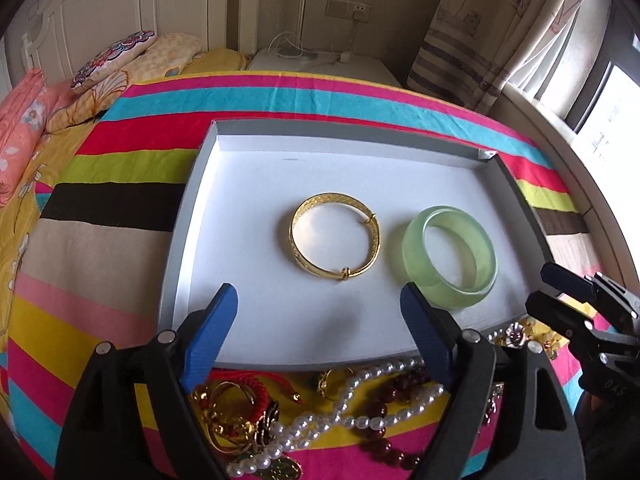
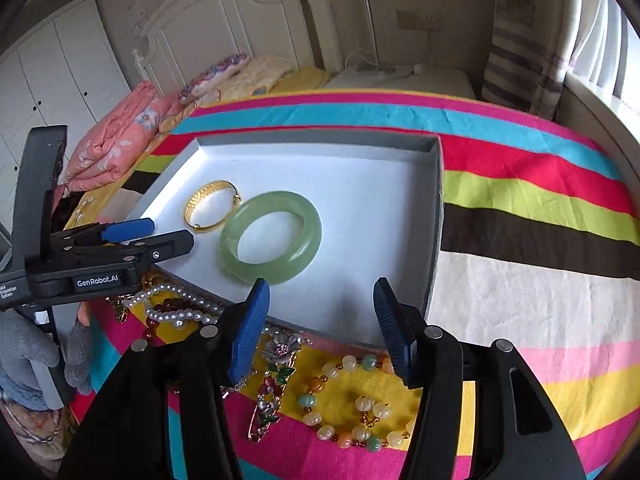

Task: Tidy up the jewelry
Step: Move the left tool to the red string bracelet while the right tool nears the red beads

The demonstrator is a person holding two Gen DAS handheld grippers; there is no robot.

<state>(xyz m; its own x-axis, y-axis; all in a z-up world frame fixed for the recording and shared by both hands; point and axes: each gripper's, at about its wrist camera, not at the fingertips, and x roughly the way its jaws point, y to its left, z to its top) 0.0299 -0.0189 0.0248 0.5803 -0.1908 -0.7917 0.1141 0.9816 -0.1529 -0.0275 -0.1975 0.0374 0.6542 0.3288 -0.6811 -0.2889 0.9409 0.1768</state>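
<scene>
Jewelry is sitting in two places on your striped bedspread. Inside the white tray, a gold bangle and a green bangle are lying flat, just beside each other, with the gold one to the left. In front of the tray's near edge, more pieces are piling up on the cloth: a pearl necklace, dark red beads, a red cord with gold rings, a flower brooch and a bracelet of pale and green beads. You are holding your left claw over the near edge of the tray with its blue fingers standing wide apart, and nothing is sitting between them. You are holding your right claw over the near right part of the tray, with its fingers also apart and gripping nothing. The green bangle is lying just past the right claw's left finger. Your gloved hand is showing low on the left in the right camera.
</scene>
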